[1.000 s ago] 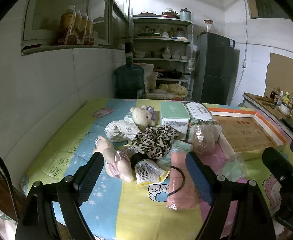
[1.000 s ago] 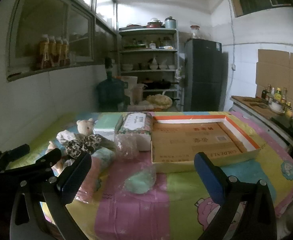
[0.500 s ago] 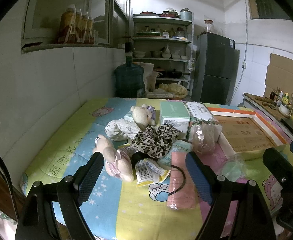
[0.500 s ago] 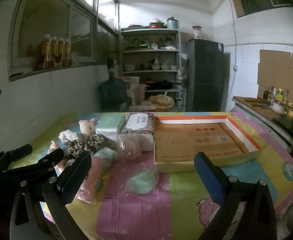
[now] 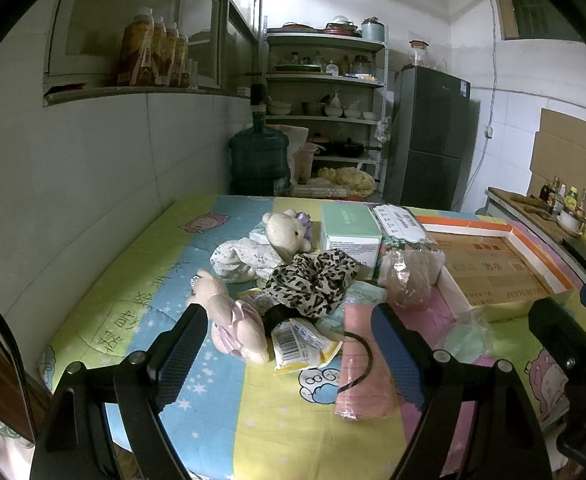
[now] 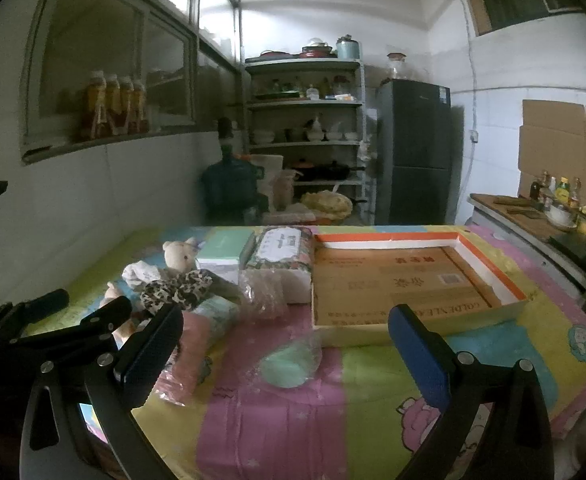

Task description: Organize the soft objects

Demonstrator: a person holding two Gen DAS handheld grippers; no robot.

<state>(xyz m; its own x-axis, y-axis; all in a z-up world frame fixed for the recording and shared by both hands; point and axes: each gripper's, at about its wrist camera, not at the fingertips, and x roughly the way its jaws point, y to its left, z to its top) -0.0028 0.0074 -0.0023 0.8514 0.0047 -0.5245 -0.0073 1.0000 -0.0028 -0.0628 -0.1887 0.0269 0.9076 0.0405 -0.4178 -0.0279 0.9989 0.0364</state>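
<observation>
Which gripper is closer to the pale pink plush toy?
Left. The left gripper opens right over the pale pink plush toy; the right gripper hangs farther right, above a bagged green item.

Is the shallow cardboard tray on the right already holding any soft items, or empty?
Empty. The cardboard tray shows only its bare printed floor; the soft items lie in a pile outside it, to its left.
</observation>
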